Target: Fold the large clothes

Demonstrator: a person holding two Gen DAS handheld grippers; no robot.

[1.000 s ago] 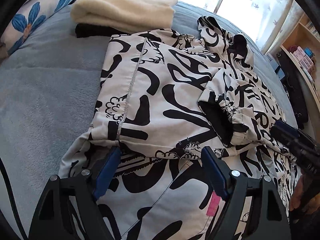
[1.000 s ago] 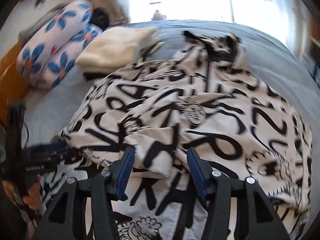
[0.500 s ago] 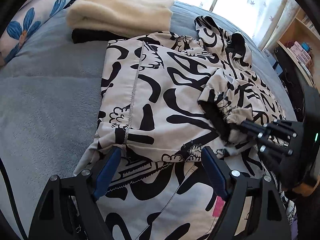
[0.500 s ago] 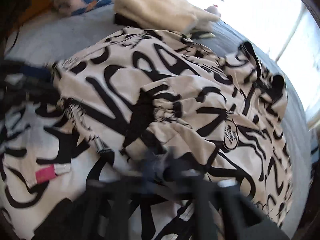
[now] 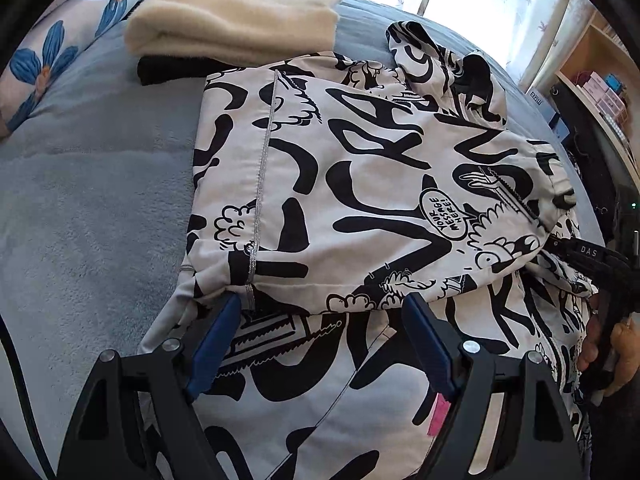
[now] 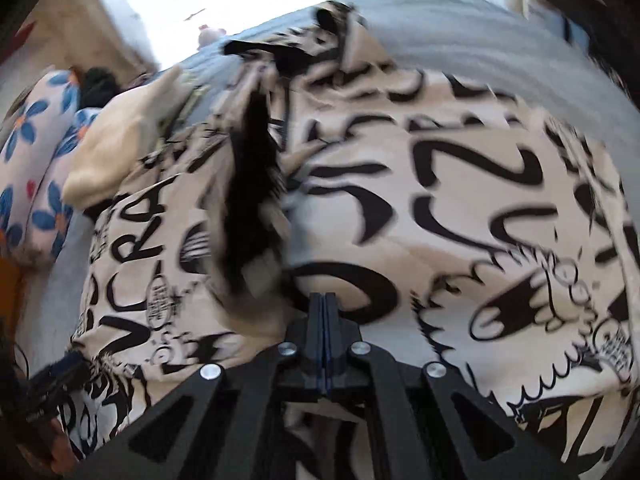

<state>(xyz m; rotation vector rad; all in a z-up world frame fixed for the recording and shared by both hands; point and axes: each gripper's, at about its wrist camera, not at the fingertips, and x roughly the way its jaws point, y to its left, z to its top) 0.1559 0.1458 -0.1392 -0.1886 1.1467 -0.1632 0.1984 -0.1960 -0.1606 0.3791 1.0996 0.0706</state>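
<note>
Left tongs point(image 5: 320, 340): blue pads spread wide, hovering just above the near folded edge of the jacket point(image 5: 360, 200), nothing between them. Pads not pressing cloth.

Right tongs point(image 6: 324, 312): pads pressed flat together. They have just closed. The tips sit at the jacket fabric, but whether any cloth is caught between them cannot be told; the view is motion-blurred. In the left wrist view the right tongs come in at the right edge beside the jacket's flap, with the person's hand point(image 5: 616, 348) on the handle.

One black-and-white graffiti-print hooded jacket lies spread on the grey bed point(image 5: 88, 200), partly folded: one panel is turned over the body with a stitched seam running down it, and one pink label point(image 5: 438, 420) shows near the left tongs' right finger. Hood at the far end.

Beyond the jacket: one folded cream fleece point(image 5: 236, 20) stacked on one black folded garment point(image 5: 176, 70), touching the jacket's far-left corner.

Far left: two blue-flower pillows point(image 6: 36, 152). Far right: one wooden shelf unit point(image 5: 596, 84) holding small boxes. Bright window behind.
</note>
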